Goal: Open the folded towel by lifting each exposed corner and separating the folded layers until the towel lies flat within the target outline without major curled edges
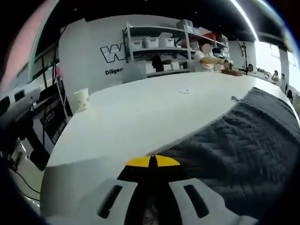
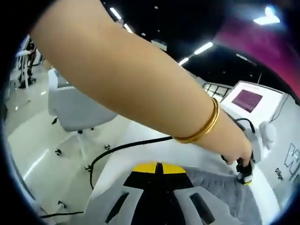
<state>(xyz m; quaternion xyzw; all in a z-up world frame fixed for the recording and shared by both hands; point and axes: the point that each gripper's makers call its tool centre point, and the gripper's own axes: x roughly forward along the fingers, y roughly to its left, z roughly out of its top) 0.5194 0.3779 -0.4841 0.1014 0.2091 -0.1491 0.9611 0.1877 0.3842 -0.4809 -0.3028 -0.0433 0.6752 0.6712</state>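
- Left gripper (image 1: 153,161): the yellow-tipped jaws are pressed together at the near edge of the white table (image 1: 140,112); nothing can be seen between them
- Towel (image 1: 243,150): dark grey with a herringbone weave, it lies on the table to the right of the left gripper's tips, its edge running just beside them
- Right gripper (image 2: 158,168): jaws closed tip to tip, positioned at the edge of the towel (image 2: 220,187); whether any cloth is caught between them cannot be told
- Person's forearm (image 2: 136,79): crosses the right gripper view diagonally, with a gold bangle (image 2: 206,123) at the wrist; the hand (image 2: 236,147) grips the other gripper over the towel
- A black cable (image 2: 122,150) trails over the table edge
- Background: a white cup (image 1: 81,99) near the far-left table edge, shelving with boxes (image 1: 164,47), a white office chair (image 2: 77,110) on the floor
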